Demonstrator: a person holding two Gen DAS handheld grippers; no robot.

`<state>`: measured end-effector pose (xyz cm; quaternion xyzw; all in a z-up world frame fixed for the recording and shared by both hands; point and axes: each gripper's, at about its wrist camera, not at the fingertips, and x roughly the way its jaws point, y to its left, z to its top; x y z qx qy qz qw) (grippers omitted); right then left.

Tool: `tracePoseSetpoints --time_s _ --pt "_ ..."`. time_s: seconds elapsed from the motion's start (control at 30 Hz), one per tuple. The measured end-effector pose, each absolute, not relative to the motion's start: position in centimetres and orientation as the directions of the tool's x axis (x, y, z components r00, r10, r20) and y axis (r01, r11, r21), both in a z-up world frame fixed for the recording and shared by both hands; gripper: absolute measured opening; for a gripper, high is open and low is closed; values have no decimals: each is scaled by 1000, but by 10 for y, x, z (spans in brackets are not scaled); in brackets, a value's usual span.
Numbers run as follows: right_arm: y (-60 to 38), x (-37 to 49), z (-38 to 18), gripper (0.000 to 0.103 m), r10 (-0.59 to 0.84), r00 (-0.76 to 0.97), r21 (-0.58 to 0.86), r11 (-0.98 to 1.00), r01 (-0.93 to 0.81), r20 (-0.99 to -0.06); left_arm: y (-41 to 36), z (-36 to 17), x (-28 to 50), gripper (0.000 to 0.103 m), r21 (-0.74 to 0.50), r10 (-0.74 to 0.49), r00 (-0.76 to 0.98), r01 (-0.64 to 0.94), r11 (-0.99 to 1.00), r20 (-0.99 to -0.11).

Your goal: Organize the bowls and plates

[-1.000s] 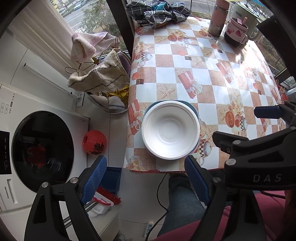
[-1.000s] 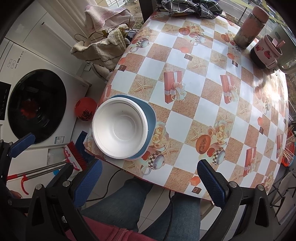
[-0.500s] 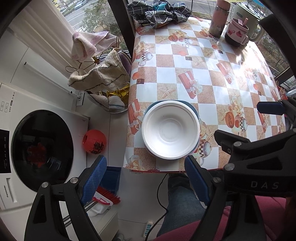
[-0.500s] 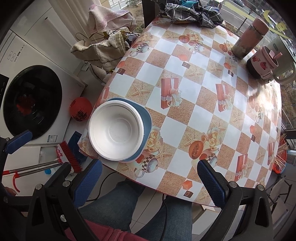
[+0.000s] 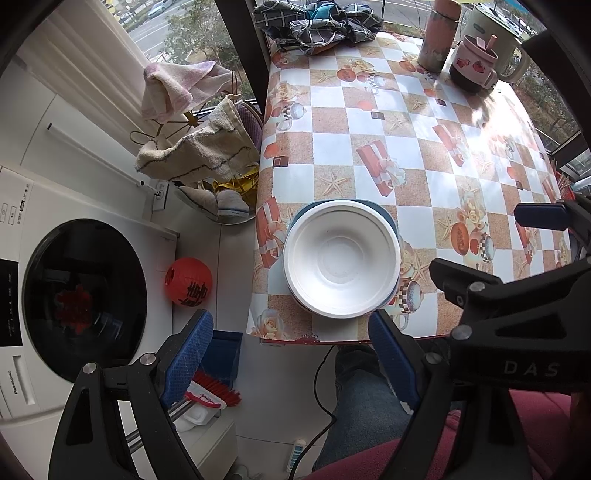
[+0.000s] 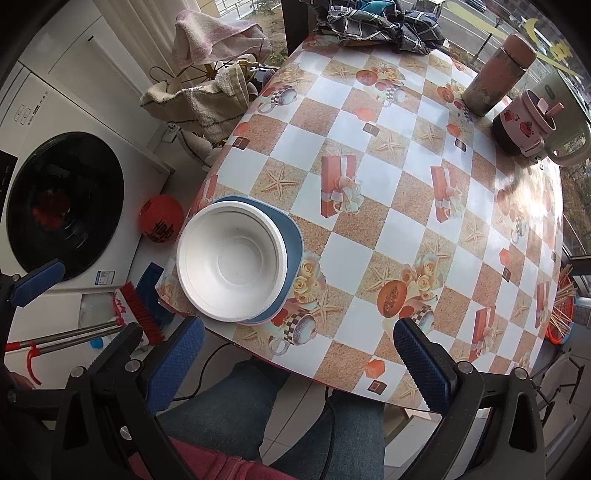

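A white bowl sits stacked on a blue plate near the front left corner of the table. High above it, my left gripper hangs open with nothing between its blue pads. My right gripper is open too and empty, held well above the table's front edge, to the right of the stack. The right gripper's black frame shows at the right of the left wrist view.
The table carries a checked oilcloth, a pink flask, a pink mug, a pale jug and crumpled cloth at the far end. A washing machine, towel rack, red lantern and brush stand left. A person's legs are below.
Neither gripper's opening has changed. In the right wrist view the table has slid slightly down and right. The bowl and plate stay put.
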<state>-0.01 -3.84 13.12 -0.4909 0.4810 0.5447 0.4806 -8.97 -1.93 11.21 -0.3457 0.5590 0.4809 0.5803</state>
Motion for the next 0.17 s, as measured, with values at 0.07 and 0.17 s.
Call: tracePoseSetpoints --time_s 0.07,0.17 --pt "-38 0 130 103 50 -56 53 -74 -996 -997 -19 111 -91 89 127 166 -80 -947 297 -983" --pt "-36 3 130 103 49 -70 68 -53 -996 -996 -16 113 -91 89 102 175 -50 -948 302 -983"
